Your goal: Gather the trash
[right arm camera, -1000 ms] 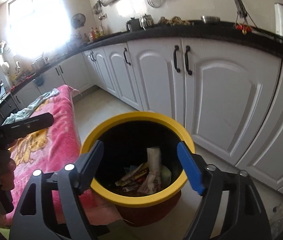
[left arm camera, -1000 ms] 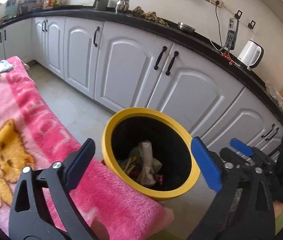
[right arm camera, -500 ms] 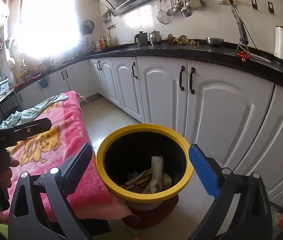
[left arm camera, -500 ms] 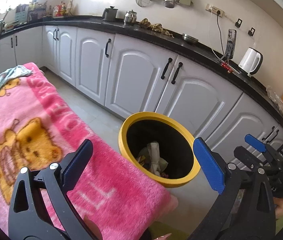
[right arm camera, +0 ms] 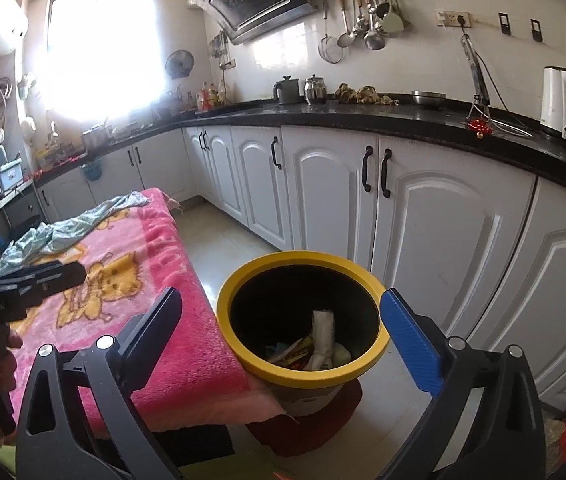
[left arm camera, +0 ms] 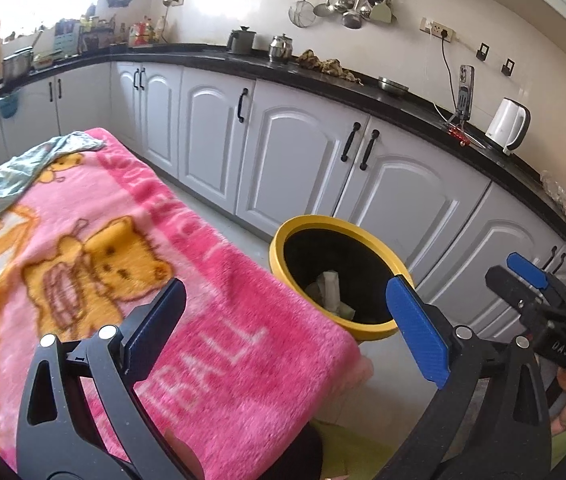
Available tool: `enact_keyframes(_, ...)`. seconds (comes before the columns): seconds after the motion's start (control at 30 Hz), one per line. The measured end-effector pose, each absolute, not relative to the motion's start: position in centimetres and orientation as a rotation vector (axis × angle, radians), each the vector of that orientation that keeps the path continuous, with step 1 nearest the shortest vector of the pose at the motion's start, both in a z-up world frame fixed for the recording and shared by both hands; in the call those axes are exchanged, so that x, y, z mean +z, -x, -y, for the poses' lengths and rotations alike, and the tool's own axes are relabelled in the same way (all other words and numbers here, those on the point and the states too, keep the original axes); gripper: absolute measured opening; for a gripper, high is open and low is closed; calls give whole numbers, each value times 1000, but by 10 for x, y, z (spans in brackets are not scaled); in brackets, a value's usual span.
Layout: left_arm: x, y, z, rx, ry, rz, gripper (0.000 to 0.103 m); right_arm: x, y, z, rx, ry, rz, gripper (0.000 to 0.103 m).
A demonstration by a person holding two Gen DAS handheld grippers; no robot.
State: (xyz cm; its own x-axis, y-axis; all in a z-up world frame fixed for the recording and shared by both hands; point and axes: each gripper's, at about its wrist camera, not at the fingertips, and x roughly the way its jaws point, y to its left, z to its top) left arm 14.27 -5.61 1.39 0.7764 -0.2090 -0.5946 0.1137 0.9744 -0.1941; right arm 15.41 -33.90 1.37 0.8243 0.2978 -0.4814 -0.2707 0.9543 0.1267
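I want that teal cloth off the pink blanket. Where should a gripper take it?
Judging by its pose, grip the teal cloth at a raised fold near its middle, coming straight down from above. It lies crumpled and flat on the pink blanket, so a ridge gives the open right gripper something to pinch.

Your left wrist view looks down from above the blanket's [left arm camera: 131, 240] near end toward the bin [left arm camera: 339, 280]. Your right wrist view sits nearer the bin [right arm camera: 303, 316], facing the cabinets [right arm camera: 443, 220]. Both share bin, blanket and cabinets.
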Motion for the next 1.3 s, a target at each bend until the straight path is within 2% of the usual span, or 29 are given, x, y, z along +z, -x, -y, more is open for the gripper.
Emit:
enact_keyframes(0.63, 9, -85, 50, -76, 89, -475, 92, 0, -101, 321, 219, -10, -363, 97)
enact_keyframes(1.07, 3, -63, 56, -40, 55, -341, 92, -11, -59, 322, 200, 7, -141, 97)
enact_keyframes(1.3, -3, -59, 59, -54, 51, -345, 92, -15, -62, 320, 203, -12, -161, 97)
